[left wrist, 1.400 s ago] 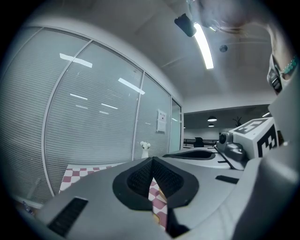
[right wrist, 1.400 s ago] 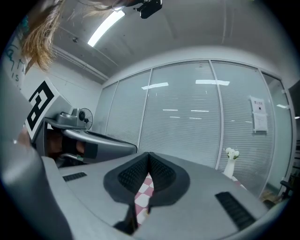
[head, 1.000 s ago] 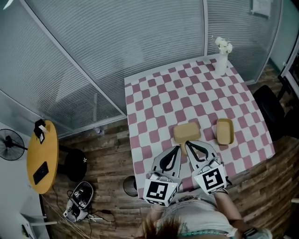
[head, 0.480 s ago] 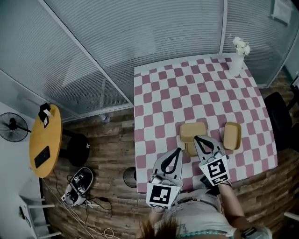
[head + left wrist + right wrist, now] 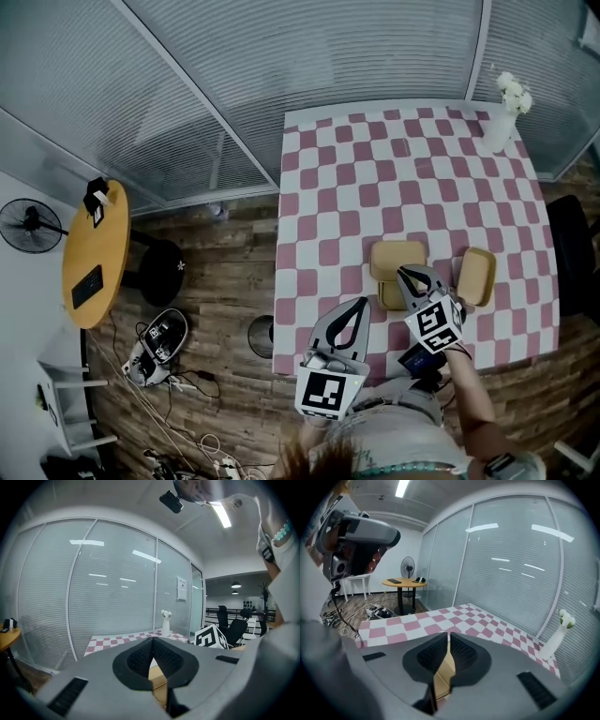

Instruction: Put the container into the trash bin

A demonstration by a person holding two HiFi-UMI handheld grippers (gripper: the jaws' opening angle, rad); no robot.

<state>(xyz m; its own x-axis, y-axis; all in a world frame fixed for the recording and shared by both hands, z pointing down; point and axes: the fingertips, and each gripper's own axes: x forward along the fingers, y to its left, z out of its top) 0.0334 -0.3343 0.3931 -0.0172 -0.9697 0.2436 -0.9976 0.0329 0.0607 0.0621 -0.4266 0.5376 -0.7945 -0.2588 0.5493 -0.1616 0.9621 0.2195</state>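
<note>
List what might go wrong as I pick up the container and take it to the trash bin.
The right gripper hangs by the tan container with its jaws only starting to open and nothing between them; too narrow, it may shove the container rather than grip it. The trash bin stands on the floor beside the table edge with a small mouth, so a drop could miss.

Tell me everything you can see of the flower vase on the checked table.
The vase is slim and white, smooth like ceramic or plastic, and narrows toward the neck. A small bunch of white flowers rises from its mouth. It stands upright on the pink-and-white checked tablecloth, at the table's far right corner, close to the glass wall with its blinds. Only the cloth touches it.
</note>
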